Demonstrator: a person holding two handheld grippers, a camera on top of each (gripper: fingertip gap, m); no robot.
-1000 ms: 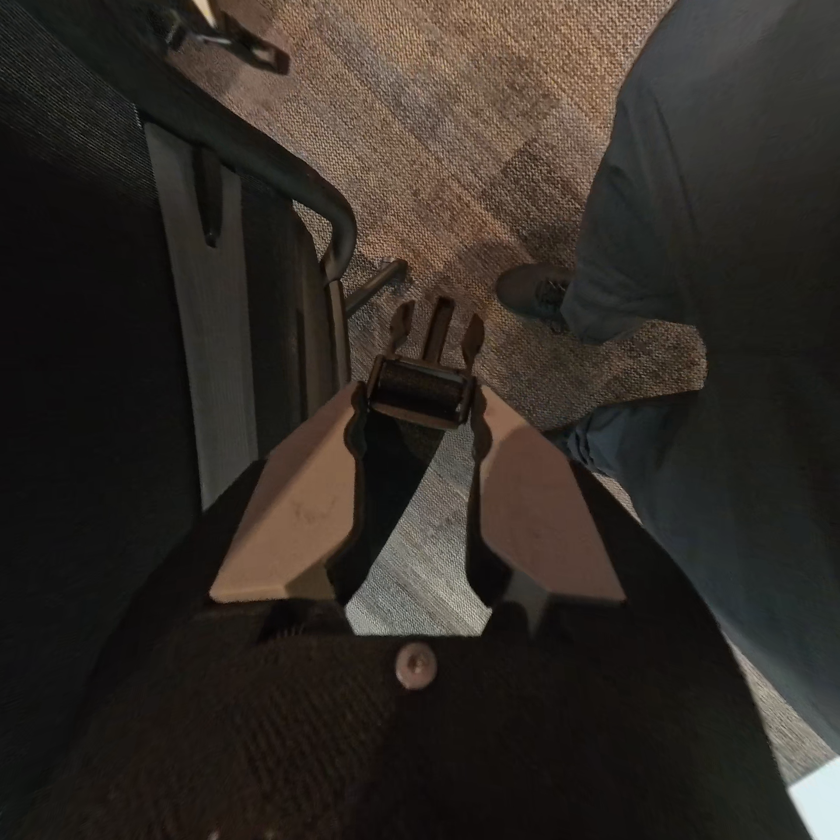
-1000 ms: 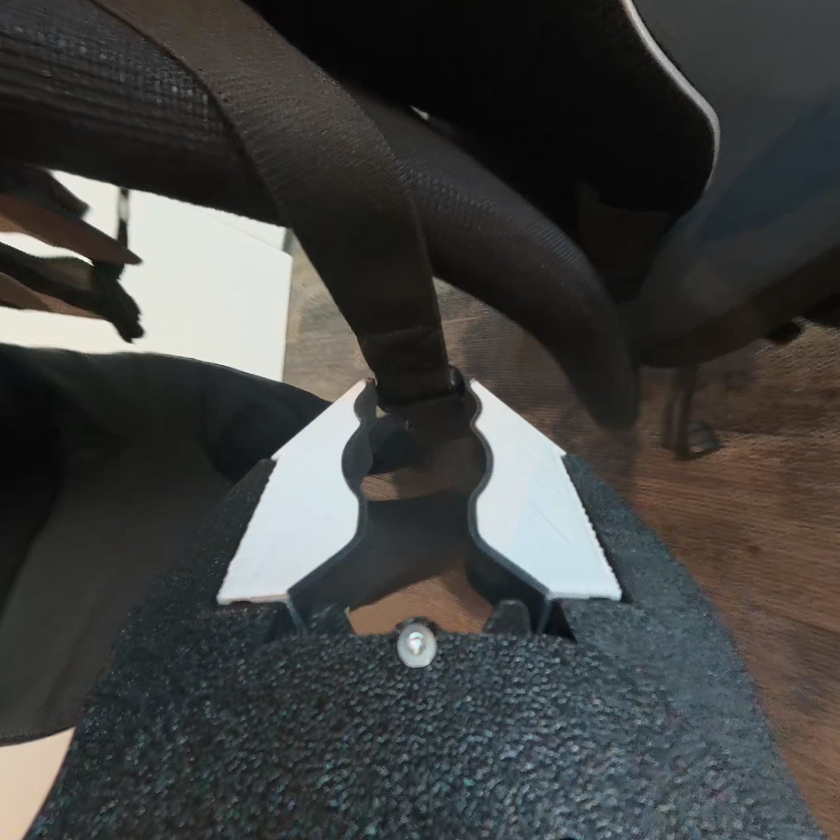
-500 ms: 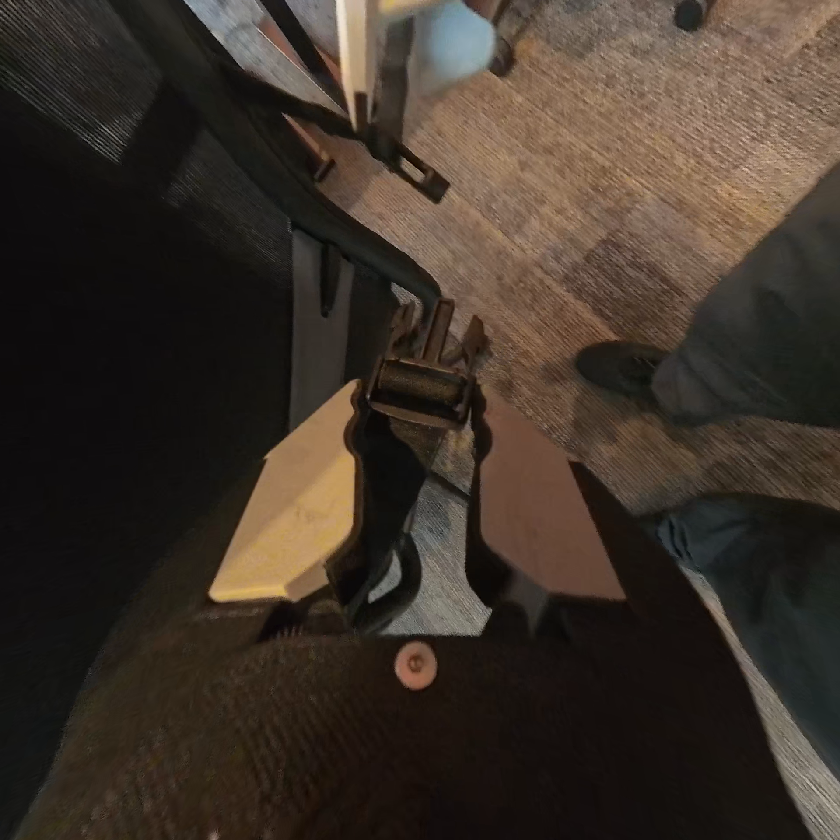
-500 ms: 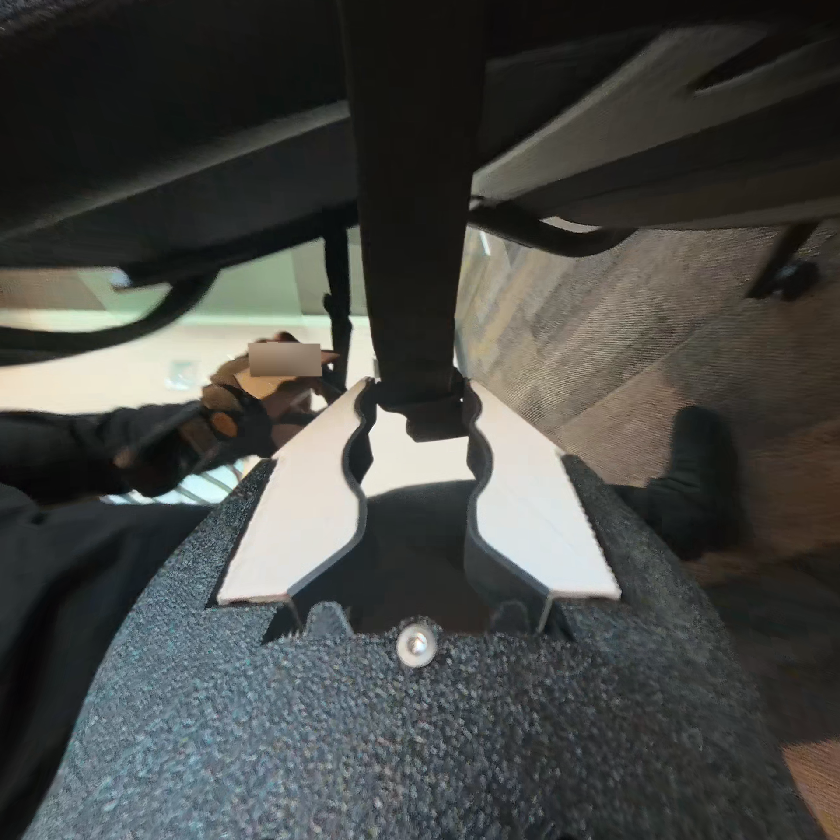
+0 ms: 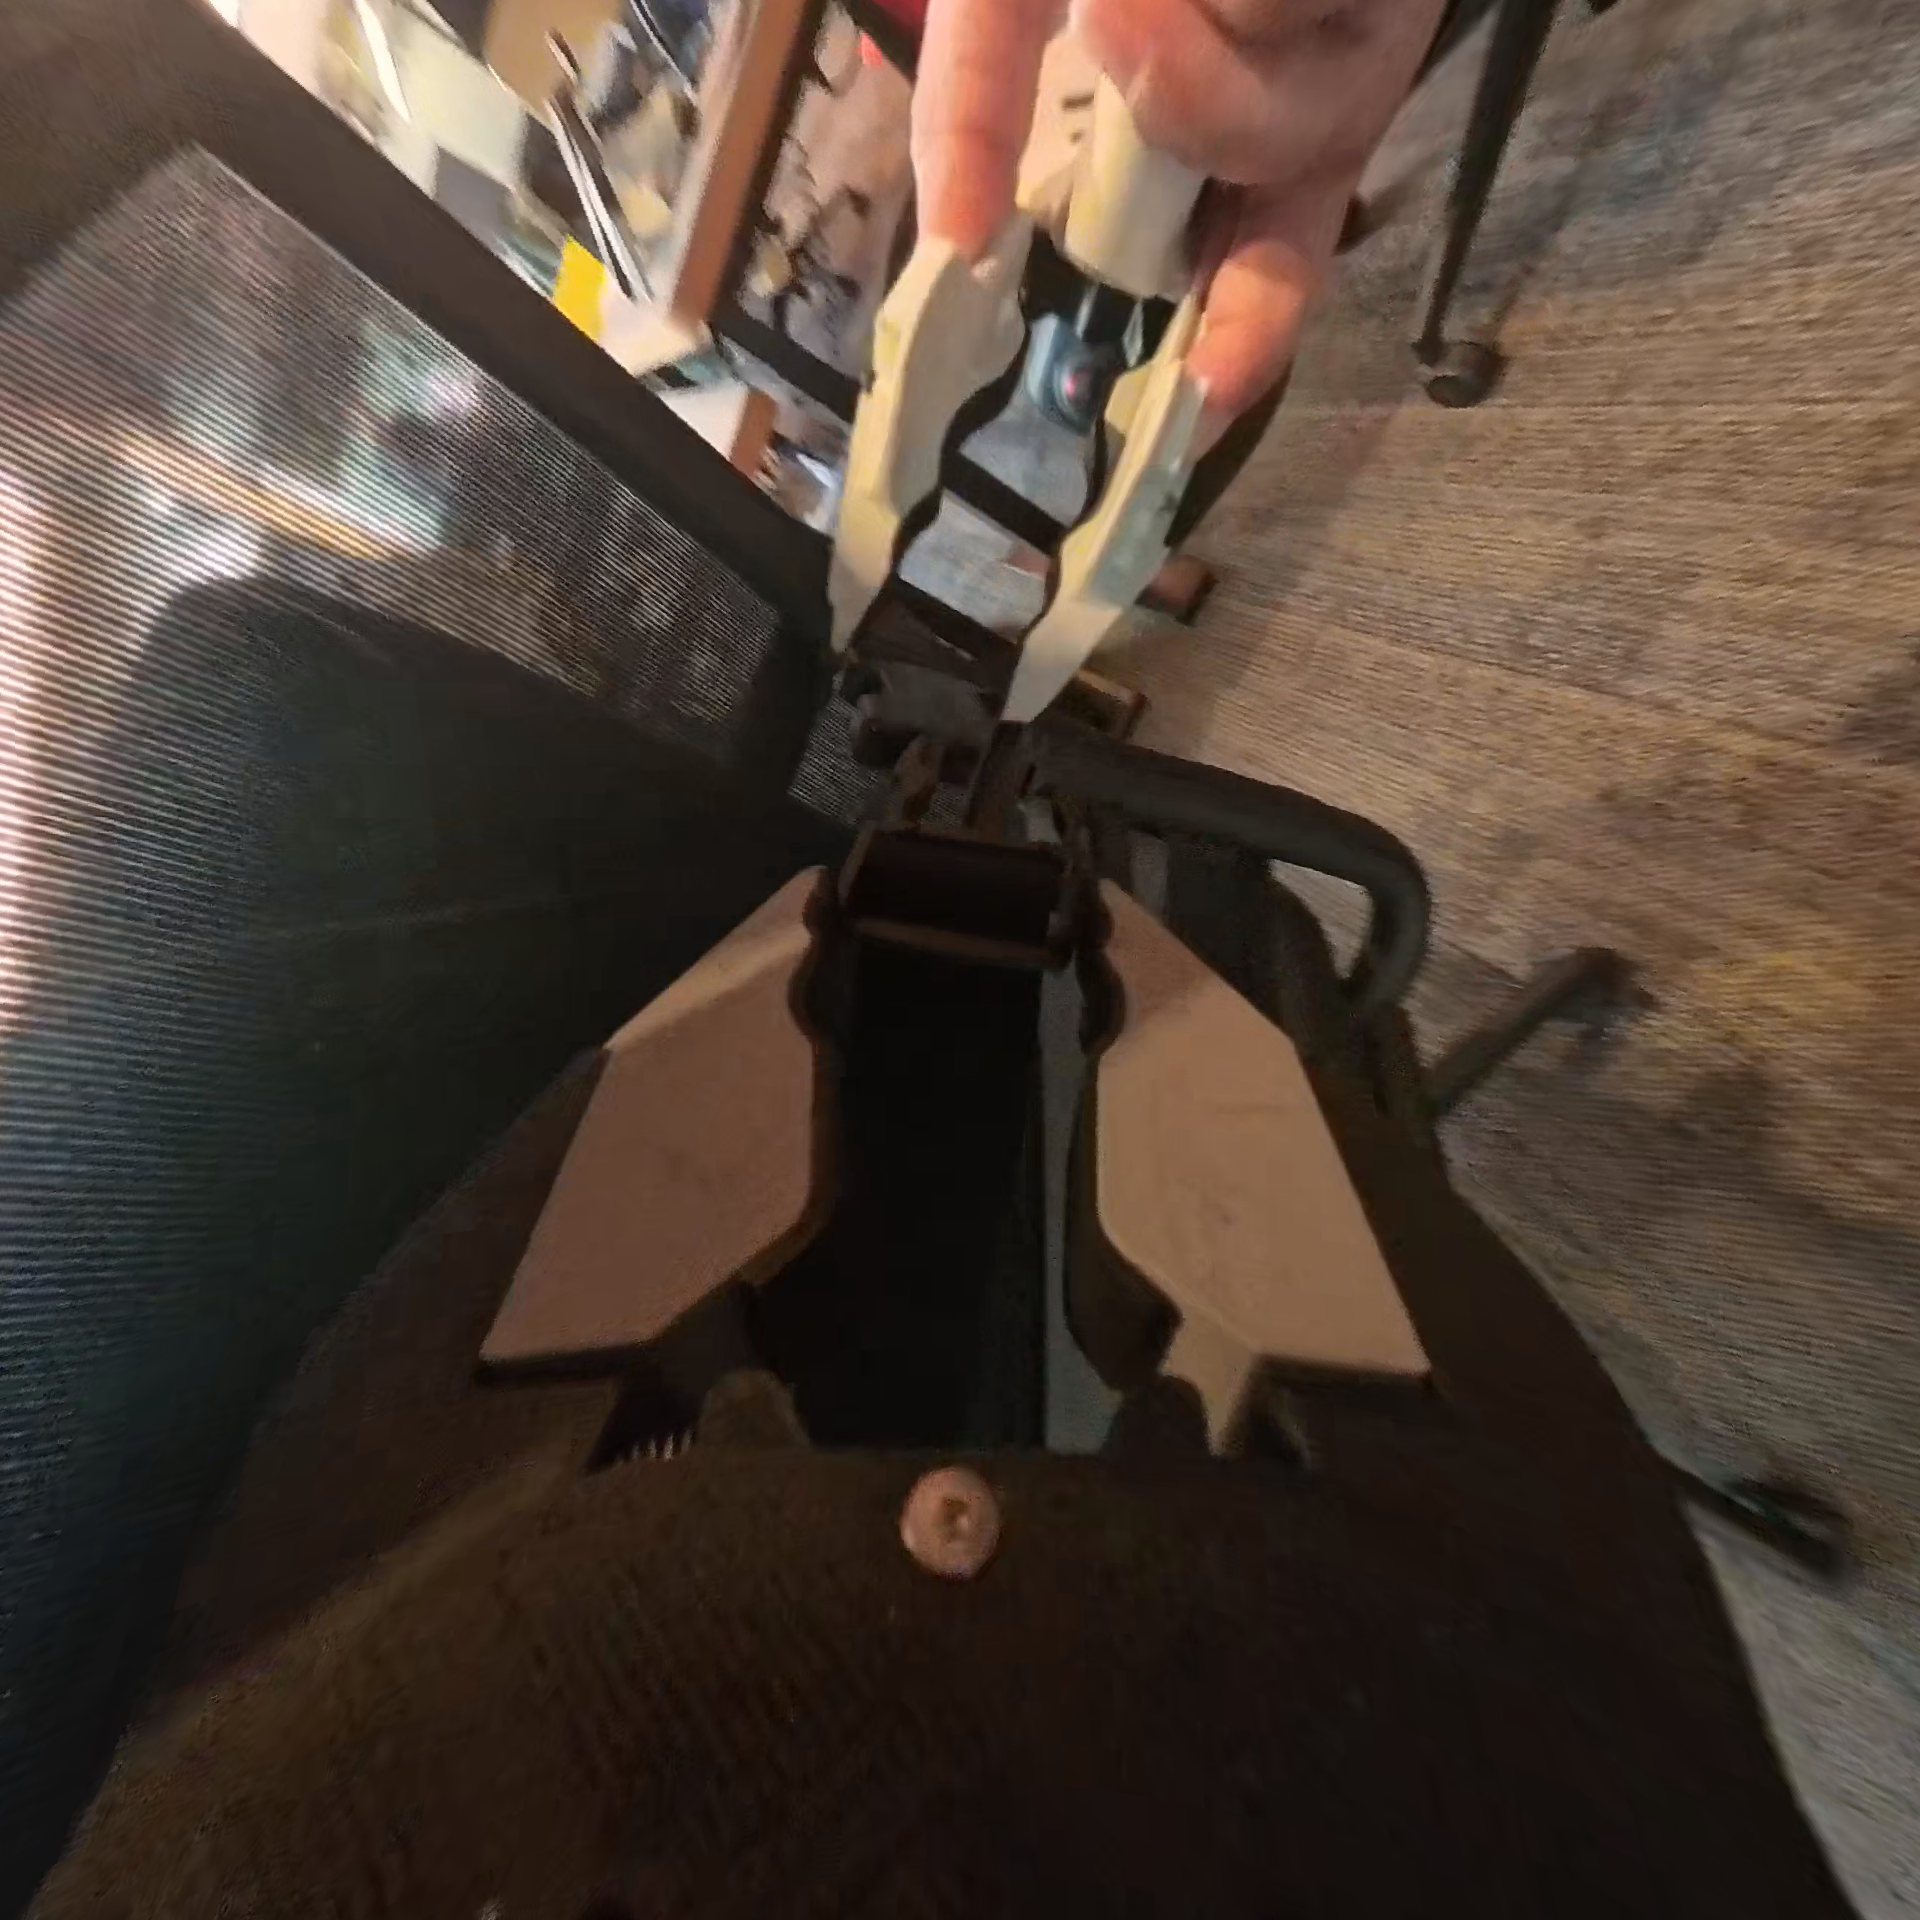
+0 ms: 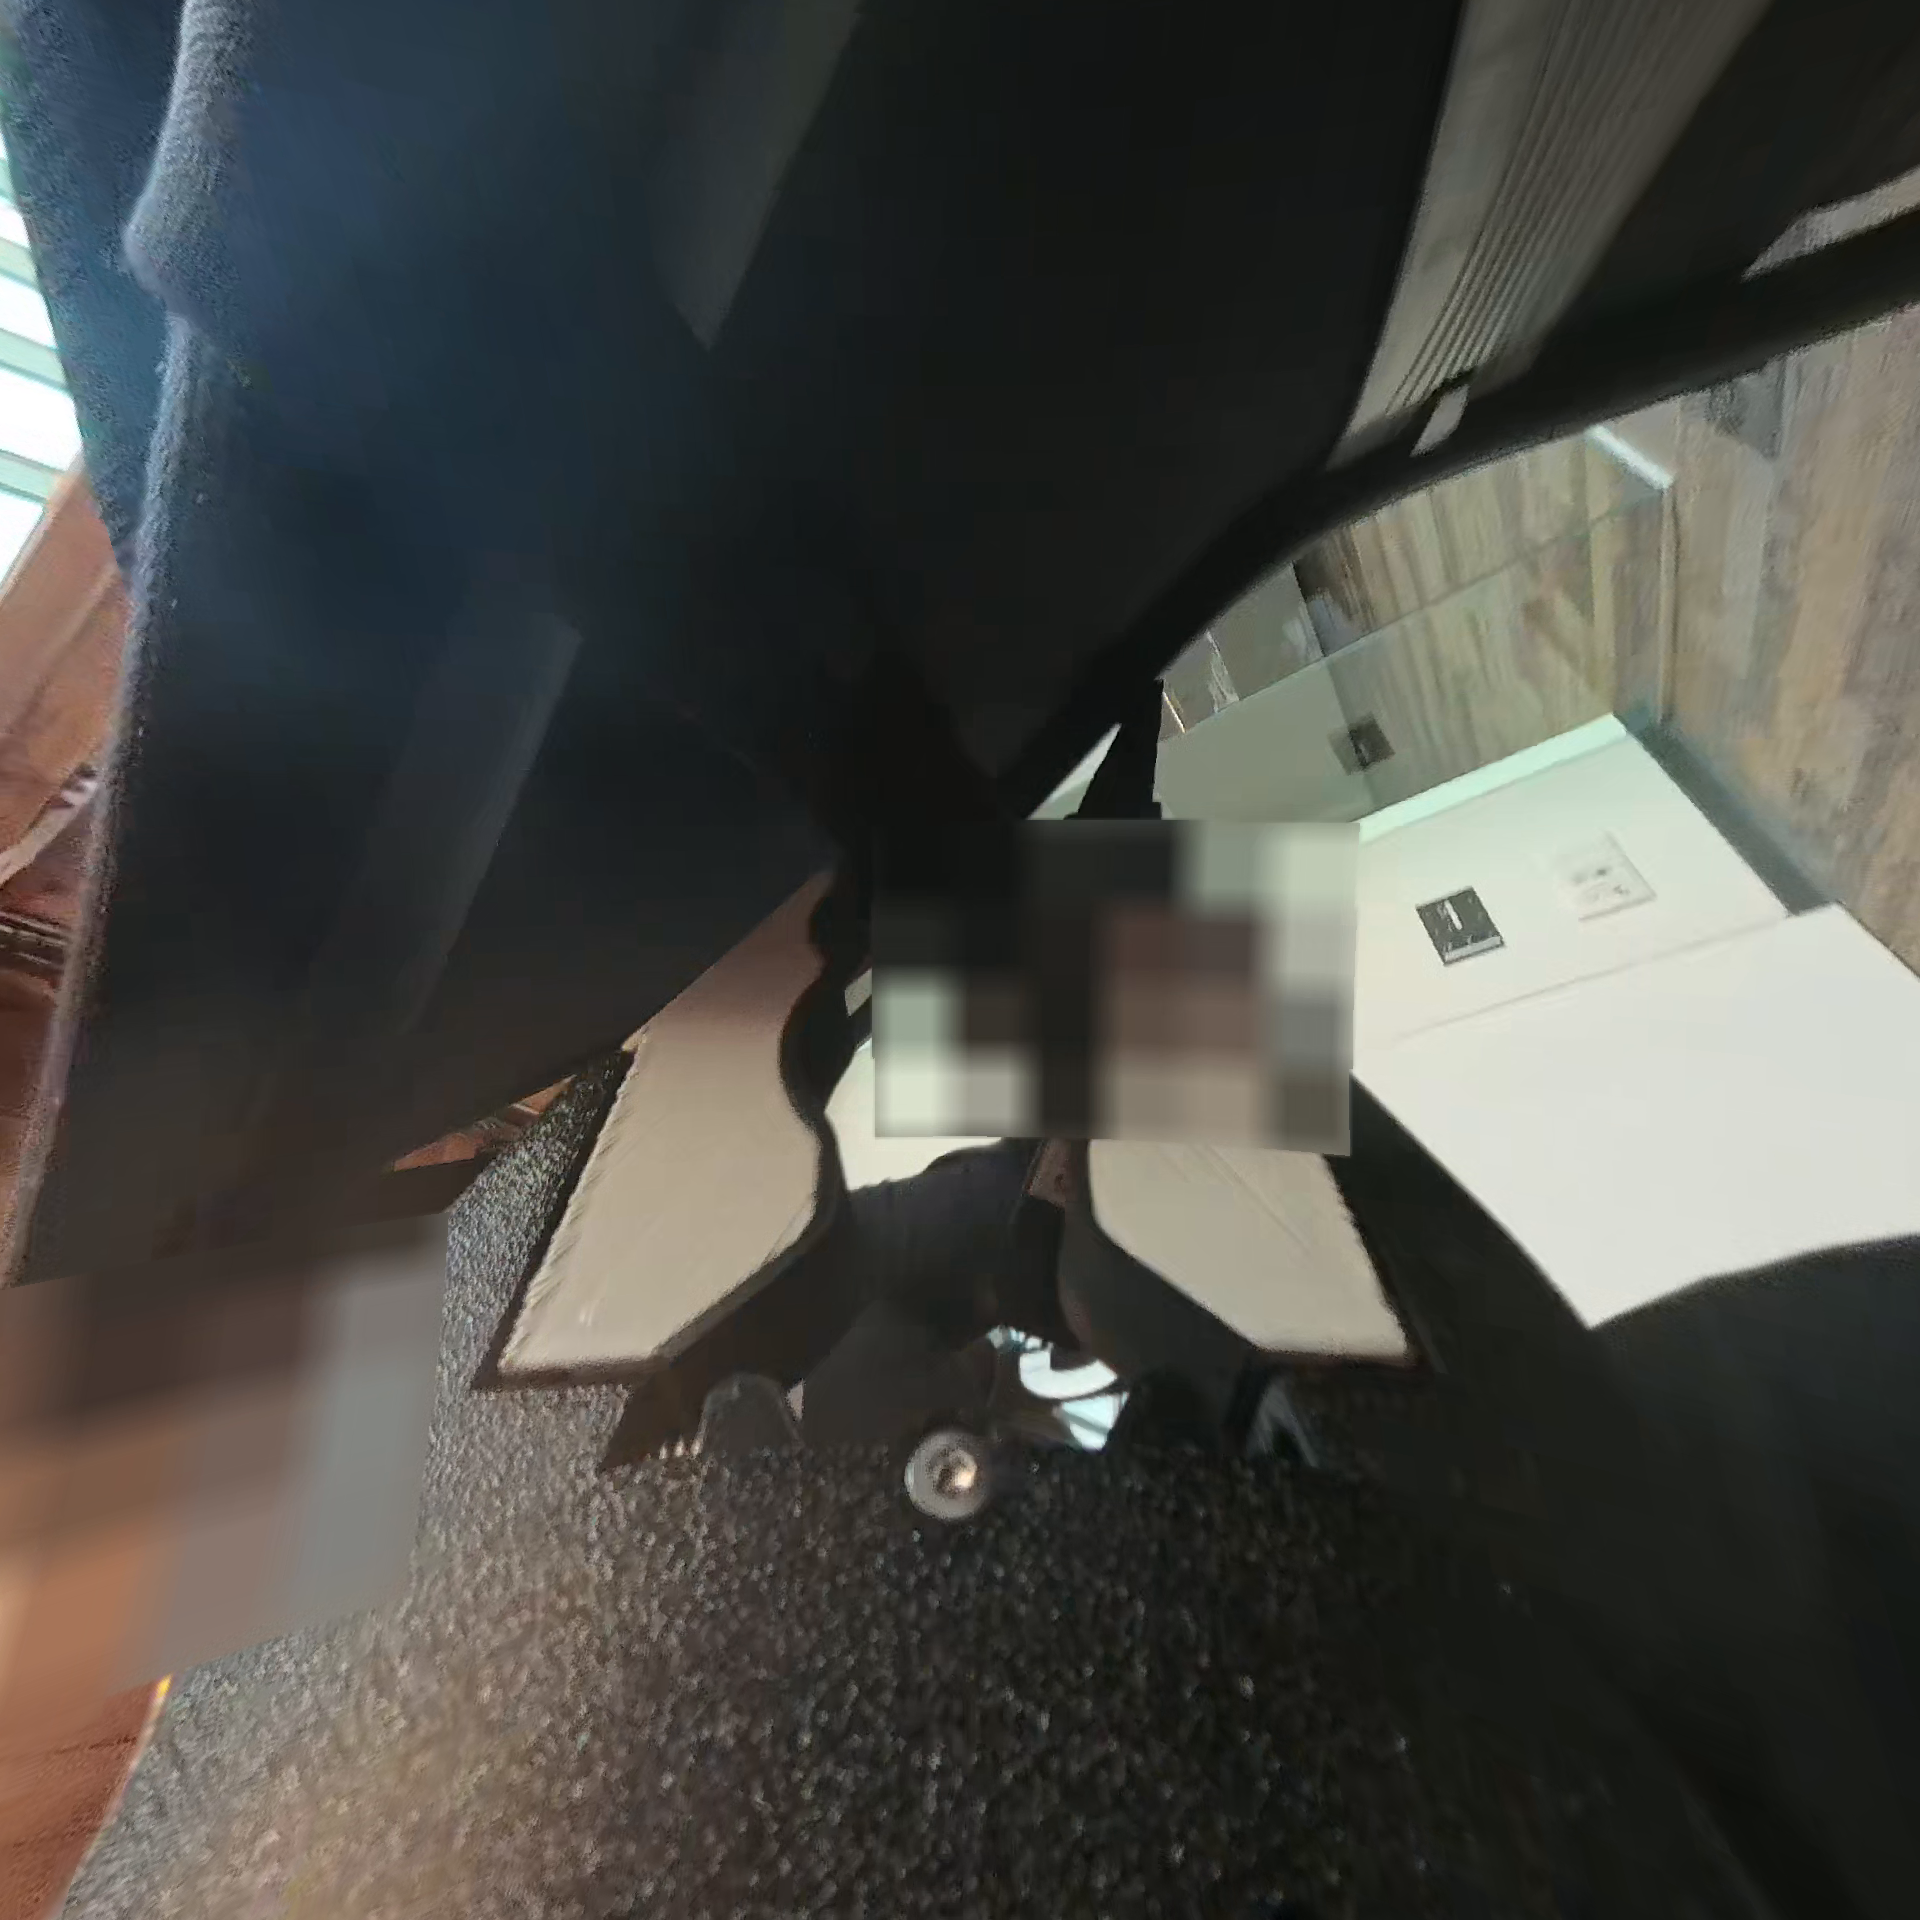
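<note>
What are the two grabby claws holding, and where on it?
The left gripper pinches the pronged black buckle half at its strap end. The right gripper grips the other buckle piece by its tips.

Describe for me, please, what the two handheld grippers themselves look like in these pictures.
The left gripper has a black, grainy body with a round screw at its middle and two pale, flat, angular fingers whose inner edges are wavy and black. The right gripper, seen from the left wrist view, has cream-coloured fingers of the same wavy shape and a small camera between them. In its own view its body is black and pebbled.
</note>
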